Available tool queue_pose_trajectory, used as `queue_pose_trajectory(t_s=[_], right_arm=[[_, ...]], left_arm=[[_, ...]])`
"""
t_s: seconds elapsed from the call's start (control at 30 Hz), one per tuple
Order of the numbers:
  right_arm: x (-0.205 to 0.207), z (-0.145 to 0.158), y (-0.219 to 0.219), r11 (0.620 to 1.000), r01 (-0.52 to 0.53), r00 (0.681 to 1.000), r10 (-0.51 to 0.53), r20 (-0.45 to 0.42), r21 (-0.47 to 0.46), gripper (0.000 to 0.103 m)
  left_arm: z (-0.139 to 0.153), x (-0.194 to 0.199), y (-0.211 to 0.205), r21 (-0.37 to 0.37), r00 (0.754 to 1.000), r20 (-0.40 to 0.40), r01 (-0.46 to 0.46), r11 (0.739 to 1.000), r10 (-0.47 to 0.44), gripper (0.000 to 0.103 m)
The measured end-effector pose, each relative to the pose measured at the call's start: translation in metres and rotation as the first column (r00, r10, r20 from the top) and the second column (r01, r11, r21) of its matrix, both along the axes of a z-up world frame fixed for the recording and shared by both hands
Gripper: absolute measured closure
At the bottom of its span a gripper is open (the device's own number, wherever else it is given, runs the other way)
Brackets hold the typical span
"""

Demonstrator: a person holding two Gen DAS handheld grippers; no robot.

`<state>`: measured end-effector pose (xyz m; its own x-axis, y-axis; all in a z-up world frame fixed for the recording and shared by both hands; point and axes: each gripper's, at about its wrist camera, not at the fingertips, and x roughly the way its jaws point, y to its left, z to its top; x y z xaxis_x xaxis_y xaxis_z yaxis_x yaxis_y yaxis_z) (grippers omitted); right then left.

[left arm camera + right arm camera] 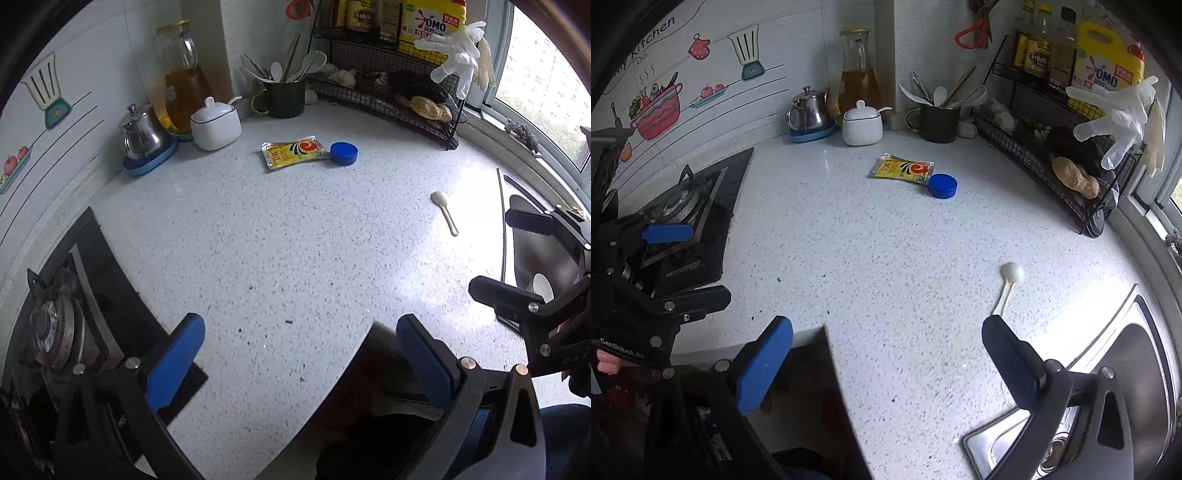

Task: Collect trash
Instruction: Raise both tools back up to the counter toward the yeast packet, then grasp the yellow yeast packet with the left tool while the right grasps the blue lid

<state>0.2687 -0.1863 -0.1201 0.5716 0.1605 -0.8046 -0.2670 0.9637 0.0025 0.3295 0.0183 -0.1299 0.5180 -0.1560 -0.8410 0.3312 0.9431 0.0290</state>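
A yellow sauce packet (293, 152) (904, 168) lies flat on the speckled white counter (280, 251) (886, 258) near the back. A round blue lid (344, 153) (943, 185) rests right beside it. A pale plastic spoon (444, 209) (1010, 282) lies alone toward the sink side. My left gripper (301, 350) (689, 262) hovers open over the counter's front edge, nothing between its blue pads. My right gripper (886, 363) (491, 251) is open too, empty, its right finger tip (993, 326) close to the spoon's handle end.
A gas hob (55, 321) (690, 206) sits at the left, a steel sink (1108, 387) at the right. Along the back stand a steel teapot (809, 110), oil carafe (858, 74), white sugar pot (862, 125), utensil mug (938, 120) and a wire rack (1052, 155) with gloves (1115, 122).
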Motion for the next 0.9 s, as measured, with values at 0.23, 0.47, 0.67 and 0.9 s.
queue_pose_trajectory(t_s=[0.23,0.47,0.67,0.9], right_arm=[[0.039,-0.001,-0.011,1.0,0.005,1.0,-0.005,-0.006,-0.006,0.001],[0.084,-0.006,-0.019,0.998,0.062,0.998,-0.061,-0.025,0.013,0.001],[0.123,-0.016,-0.021,0.995,0.098,0.994,-0.097,-0.054,0.016,0.001],[0.156,-0.028,-0.025,0.994,0.11,0.99,-0.108,-0.093,0.016,0.001]], left_arm=[[0.009,0.062,-0.014,0.031,0.998,0.016,0.053,0.998,-0.053,0.0],[0.01,0.126,-0.027,0.088,0.984,-0.013,0.176,0.98,-0.176,0.0],[0.001,0.178,-0.035,0.119,0.957,-0.061,0.288,0.95,-0.282,0.0],[-0.012,0.232,-0.048,0.108,0.894,-0.128,0.444,0.89,-0.43,0.0]])
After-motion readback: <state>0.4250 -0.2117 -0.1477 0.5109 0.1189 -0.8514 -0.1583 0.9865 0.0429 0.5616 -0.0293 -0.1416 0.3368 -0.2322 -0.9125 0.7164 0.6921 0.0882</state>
